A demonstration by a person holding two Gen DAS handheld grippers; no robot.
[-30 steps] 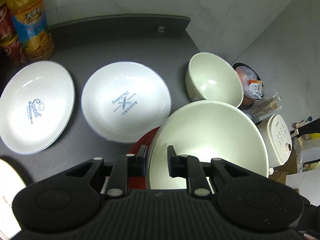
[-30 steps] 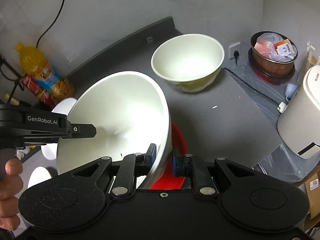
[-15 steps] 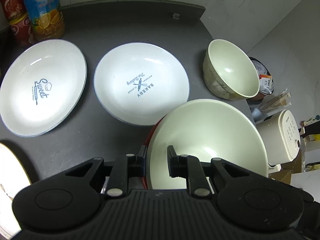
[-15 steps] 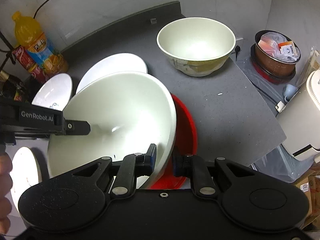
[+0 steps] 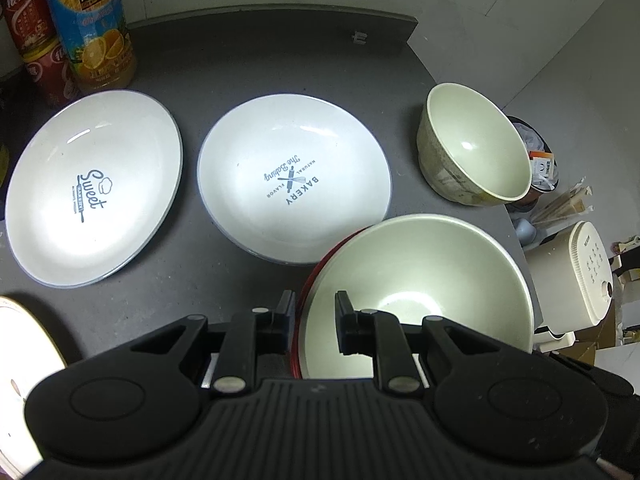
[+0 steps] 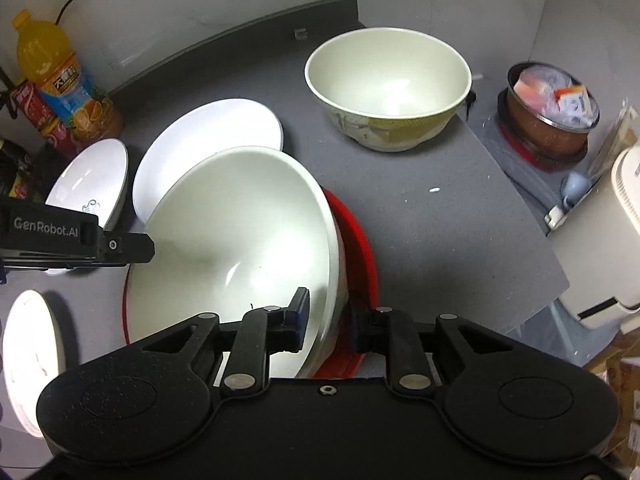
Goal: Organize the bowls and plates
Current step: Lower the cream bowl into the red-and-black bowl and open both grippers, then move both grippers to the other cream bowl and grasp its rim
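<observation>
The wide cream bowl (image 5: 420, 280) sits in a red dish (image 6: 358, 240) on the grey surface (image 6: 440, 220), the left claw (image 5: 314, 314) clamped on its near rim, the right claw (image 6: 326, 320) opening astride its rim opposite.

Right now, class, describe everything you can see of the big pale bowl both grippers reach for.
The wide, glossy cream bowl looks ceramic, empty and clean. It sits nested in a red bowl on the grey countertop. The left hand-held gripper pinches its rim with the red one's; the right hand-held gripper straddles the opposite rim, its jaws opening.
</observation>
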